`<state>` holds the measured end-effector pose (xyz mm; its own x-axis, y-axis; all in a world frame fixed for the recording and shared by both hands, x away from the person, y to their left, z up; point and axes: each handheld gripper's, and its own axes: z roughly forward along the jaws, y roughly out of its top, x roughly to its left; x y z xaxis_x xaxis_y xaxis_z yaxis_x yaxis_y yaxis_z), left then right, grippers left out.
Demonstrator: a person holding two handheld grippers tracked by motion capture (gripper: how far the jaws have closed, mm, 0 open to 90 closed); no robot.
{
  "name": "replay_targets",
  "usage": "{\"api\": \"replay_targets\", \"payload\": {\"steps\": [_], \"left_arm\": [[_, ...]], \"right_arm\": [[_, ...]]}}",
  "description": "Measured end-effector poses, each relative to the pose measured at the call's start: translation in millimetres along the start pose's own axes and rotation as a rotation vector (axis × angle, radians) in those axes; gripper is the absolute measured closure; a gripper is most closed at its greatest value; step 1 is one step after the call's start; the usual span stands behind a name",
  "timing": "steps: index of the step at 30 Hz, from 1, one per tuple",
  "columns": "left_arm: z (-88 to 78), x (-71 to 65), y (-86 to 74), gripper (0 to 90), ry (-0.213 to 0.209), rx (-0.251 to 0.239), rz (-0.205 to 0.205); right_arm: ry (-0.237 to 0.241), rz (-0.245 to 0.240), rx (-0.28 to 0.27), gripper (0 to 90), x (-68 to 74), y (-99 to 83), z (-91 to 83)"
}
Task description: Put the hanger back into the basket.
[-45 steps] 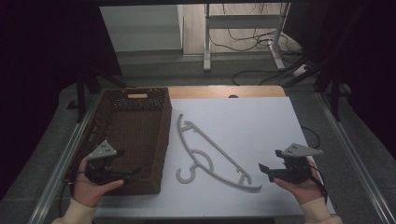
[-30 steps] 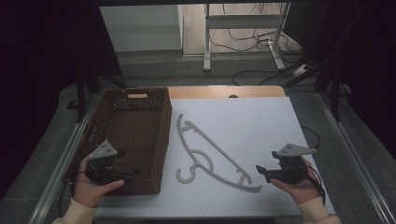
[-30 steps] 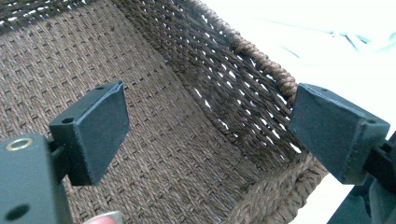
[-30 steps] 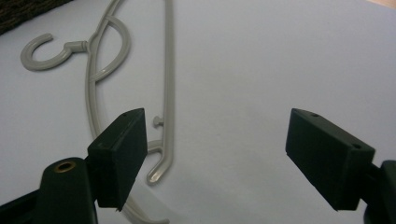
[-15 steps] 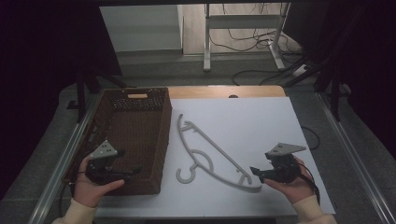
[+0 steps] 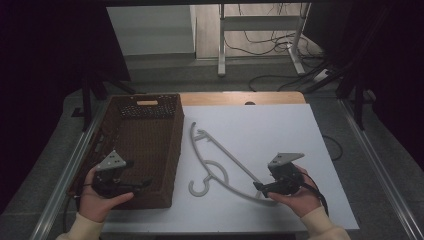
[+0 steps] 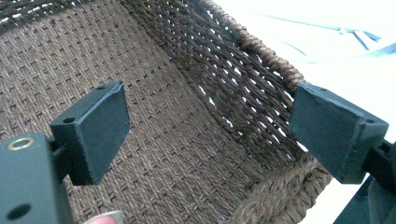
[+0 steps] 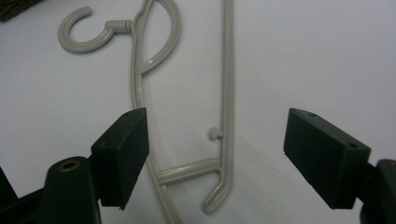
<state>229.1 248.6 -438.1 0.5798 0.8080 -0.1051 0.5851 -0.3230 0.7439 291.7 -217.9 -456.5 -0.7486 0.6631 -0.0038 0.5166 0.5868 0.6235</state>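
Right now we hold our right gripper (image 6: 258, 186) low over the white table (image 6: 280, 130), jaws spread wide with nothing between the pads, straddling the near end of the grey hanger (image 8: 224, 116), which lies flat on the table just beside the basket (image 6: 150, 150). Our left gripper (image 6: 142, 183) hangs over the near right corner of that brown woven basket, its jaws also wide apart and grasping nothing, one on each side of the basket's wall.
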Motion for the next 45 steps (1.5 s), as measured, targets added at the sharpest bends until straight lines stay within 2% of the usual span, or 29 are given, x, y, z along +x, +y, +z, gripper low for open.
{"api": "replay_targets", "payload": {"steps": [16, 23, 29, 33, 39, 45], "left_arm": [[0.2, -1.1, 0.2, 13.0, 0.004, -0.001, 0.002], [0.6, -1.6, 0.4, 13.0, 0.002, -0.001, 0.003], [0.4, -2.1, 0.7, 13.0, 0.002, -0.001, 0.005], [0.7, -2.4, 0.7, 13.0, 0.003, 0.000, 0.006], [-0.6, -2.6, 1.0, 13.2, 0.005, -0.006, 0.007], [-0.2, -1.9, 0.5, 13.2, 0.005, -0.004, 0.005]], "right_arm": [[0.061, -0.039, 0.052, 25.0, 16.5, 13.8, 25.7], [0.091, -0.074, 0.107, 29.0, 26.3, 17.3, 39.0], [0.089, -0.099, 0.176, 33.1, 34.3, 20.4, 52.7], [0.090, -0.104, 0.202, 35.1, 36.6, 21.6, 58.7], [0.097, -0.128, 0.249, 42.6, 42.6, 24.7, 71.4], [0.082, -0.156, 0.293, 53.9, 48.0, 27.1, 81.0]]}}
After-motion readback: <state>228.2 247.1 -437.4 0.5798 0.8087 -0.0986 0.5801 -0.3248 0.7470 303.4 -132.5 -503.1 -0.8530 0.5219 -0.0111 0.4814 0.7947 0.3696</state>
